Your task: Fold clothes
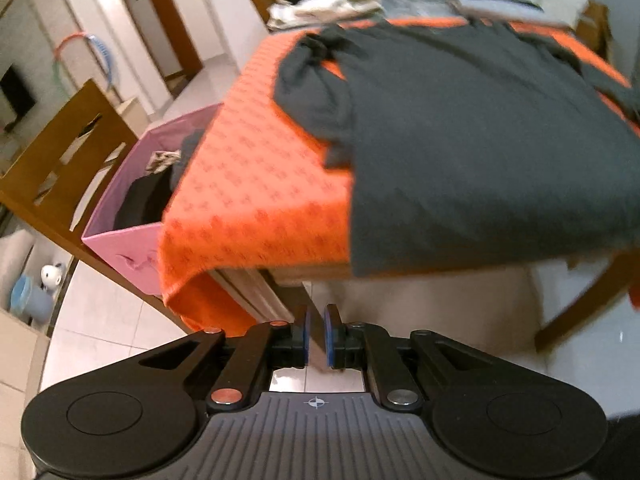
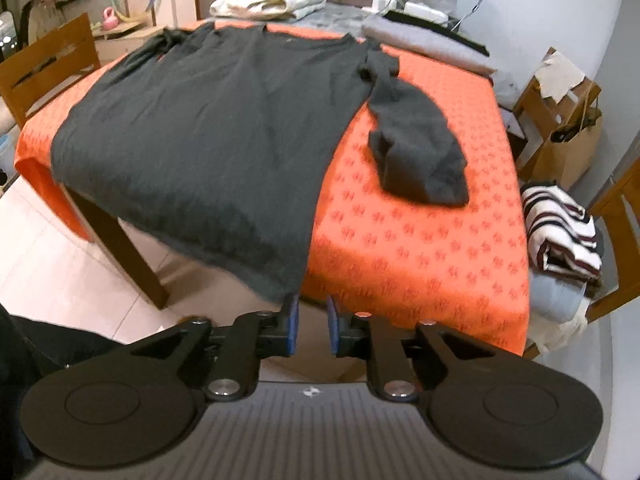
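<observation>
Home dining room: wooden chair (image 2: pixel 48 68), clothed table (image 2: pixel 420 240), laundry box (image 1: pixel 132 216).

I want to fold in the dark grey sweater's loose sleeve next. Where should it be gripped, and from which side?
Probably at the cuff end of the sleeve of the dark grey sweater, which lies free on the orange tablecloth, angled away from the body. Bring the right hand-held gripper in from the table's near edge, pinching the cuff's near edge so the sleeve can swing across the body.

The sweater (image 2: pixel 208 136) lies on the table (image 2: pixel 420 240), hem overhanging the near edge, folded clothes (image 2: pixel 268 4) behind.
</observation>
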The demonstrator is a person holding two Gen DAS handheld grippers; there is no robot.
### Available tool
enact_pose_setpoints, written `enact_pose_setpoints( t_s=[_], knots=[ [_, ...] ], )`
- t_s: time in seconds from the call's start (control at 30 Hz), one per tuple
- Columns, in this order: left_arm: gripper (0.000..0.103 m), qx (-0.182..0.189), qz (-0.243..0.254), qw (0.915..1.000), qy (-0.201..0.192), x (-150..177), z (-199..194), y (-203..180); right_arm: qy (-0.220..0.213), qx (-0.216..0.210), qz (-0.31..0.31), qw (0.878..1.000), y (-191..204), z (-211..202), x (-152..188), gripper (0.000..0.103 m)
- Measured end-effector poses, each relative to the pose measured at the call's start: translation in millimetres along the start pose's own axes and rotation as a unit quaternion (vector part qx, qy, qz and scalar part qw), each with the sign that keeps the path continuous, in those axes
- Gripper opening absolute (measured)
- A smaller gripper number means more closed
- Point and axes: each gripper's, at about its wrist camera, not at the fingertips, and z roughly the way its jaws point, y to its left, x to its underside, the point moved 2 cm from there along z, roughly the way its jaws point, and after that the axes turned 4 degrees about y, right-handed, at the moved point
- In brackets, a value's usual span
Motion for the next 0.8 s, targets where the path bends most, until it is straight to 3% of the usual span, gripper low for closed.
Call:
enact_pose_setpoints(
  t_s=[0.23, 0.43, 0.7, 0.8],
  knots=[
    [0.027, 0.032, -0.075, 0.9955, -0.048, -67, 20, 29, -0.03, 0.014, 0.024, 0.999, -15, 5, -58, 0.031],
    [0.036, 0.059, -0.106, 0.9905, -0.064, -128, 68, 43, -0.043, 0.016, 0.094, 0.995, -31, 24, -108, 0.035],
    [0.043, 0.091, -0.144, 0.9843, -0.047, -177, 141, 55, -0.031, 0.045, 0.138, 0.989, -33, 49, -150, 0.035],
    [0.04, 0.097, -0.136, 0.9855, -0.029, -183, 156, 52, -0.024, 0.056, 0.141, 0.988, -28, 54, -158, 0.036]
  ],
)
